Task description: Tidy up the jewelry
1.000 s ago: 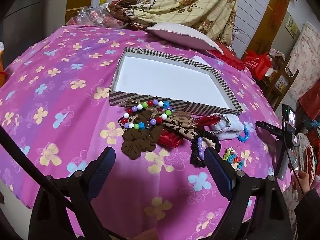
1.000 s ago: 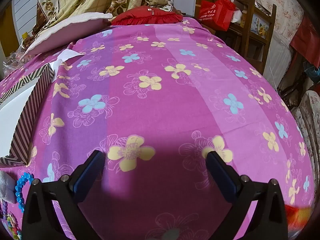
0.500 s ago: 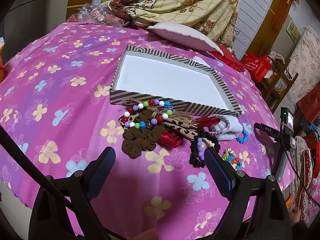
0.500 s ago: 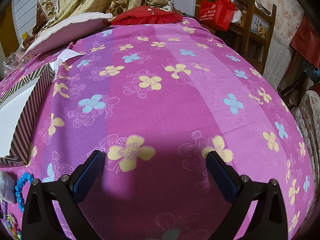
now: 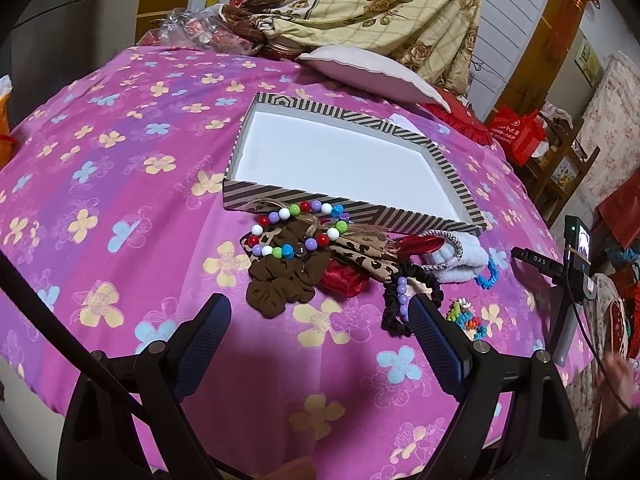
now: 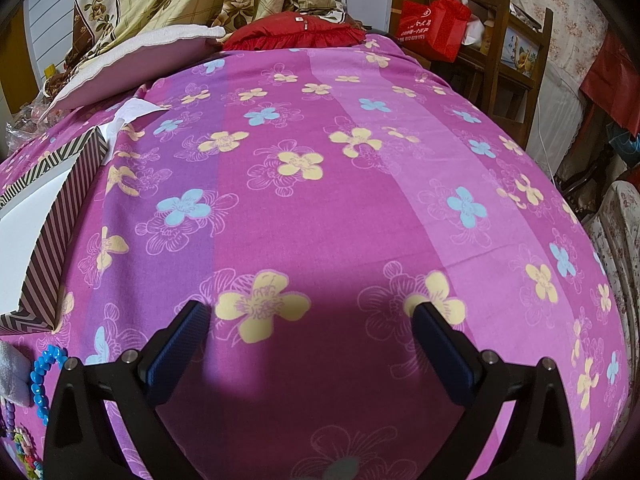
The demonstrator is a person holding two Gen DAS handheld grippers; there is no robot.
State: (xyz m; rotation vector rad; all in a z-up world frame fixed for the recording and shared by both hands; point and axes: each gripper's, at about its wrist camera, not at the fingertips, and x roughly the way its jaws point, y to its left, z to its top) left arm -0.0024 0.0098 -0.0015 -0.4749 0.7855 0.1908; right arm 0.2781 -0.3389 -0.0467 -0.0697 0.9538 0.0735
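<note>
A shallow striped box [image 5: 448,178] with a white, bare inside lies on the pink flowered cloth [image 5: 120,184]. In front of it sits a heap of accessories: a multicoloured bead bracelet [image 5: 298,234], a brown scrunchie [image 5: 280,280], a leopard-print band [image 5: 366,258], a black scrunchie [image 5: 394,322] and a white fluffy piece [image 5: 460,262]. My left gripper [image 5: 320,320] hovers open just short of the heap, holding nothing. My right gripper [image 6: 310,316] is open over bare cloth, with the box's corner [image 6: 60,224] and a blue bead bracelet [image 6: 40,376] at its far left.
A pale pillow [image 5: 372,74] and a floral quilt [image 5: 392,4] lie behind the box. A small camera on a stand [image 5: 576,256] is at the table's right edge, beside a person's hand [image 5: 618,376]. A wooden chair [image 6: 508,52] and red bag [image 6: 432,28] stand beyond the table.
The left wrist view has shifted slightly, so the box and heap sit a little lower and nearer. The hand by the camera stand has moved. The right gripper has stayed put.
</note>
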